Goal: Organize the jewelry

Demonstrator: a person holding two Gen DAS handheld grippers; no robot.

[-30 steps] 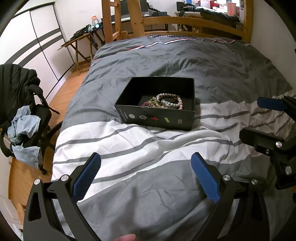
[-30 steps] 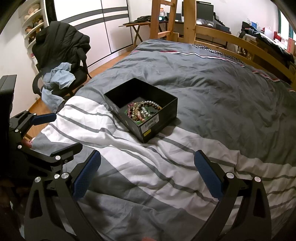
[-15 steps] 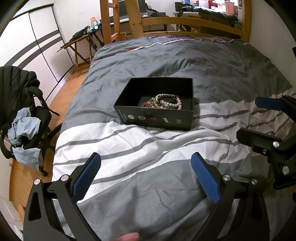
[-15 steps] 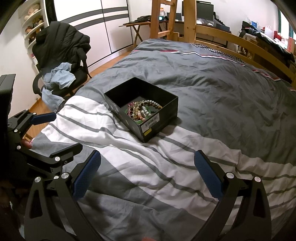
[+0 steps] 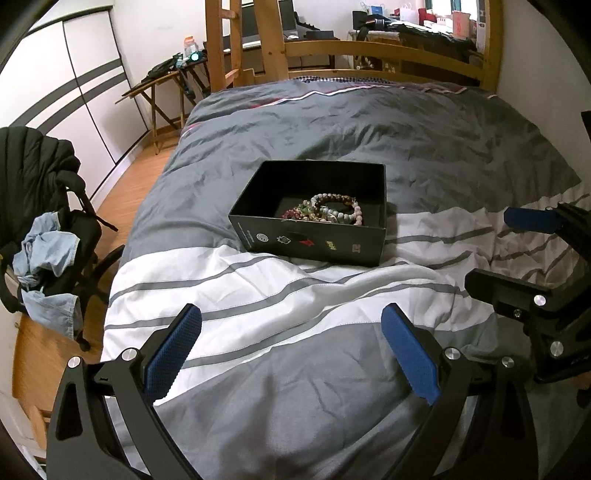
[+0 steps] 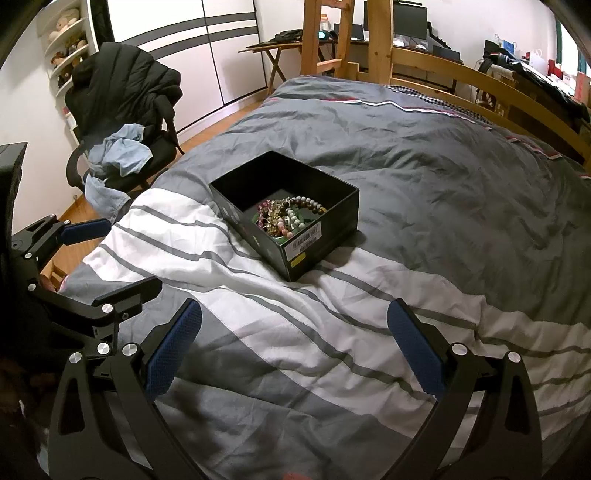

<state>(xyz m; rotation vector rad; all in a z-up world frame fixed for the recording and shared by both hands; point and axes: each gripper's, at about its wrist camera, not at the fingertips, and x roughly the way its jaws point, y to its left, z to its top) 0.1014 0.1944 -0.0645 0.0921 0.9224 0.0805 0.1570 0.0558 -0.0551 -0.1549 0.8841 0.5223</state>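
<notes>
In the black box [image 5: 314,243], beaded bracelets [image 5: 328,211] lie heaped.

A lived-in home bedroom: a wide bed under a grey-and-white striped duvet [image 5: 332,332] fills the centre of the left wrist view, boxed in at 12 o'clock by a pale wooden bed frame [image 5: 369,48] with ladder-like uprights. At 9 o'clock, an office chair [image 6: 122,122] carries a black puffer jacket [image 6: 122,85] and crumpled blue clothing [image 6: 122,151]. White sliding wardrobe doors [image 6: 221,48] with grey stripes line the wall at 11 o'clock, above wood flooring [image 5: 136,184]. A folding table [image 5: 155,88] stands beside them. In the right wrist view, a shelf of soft toys [image 6: 66,40] sits at 10 o'clock, and a cluttered desk with a monitor [image 6: 410,18] at 1 o'clock.
</notes>
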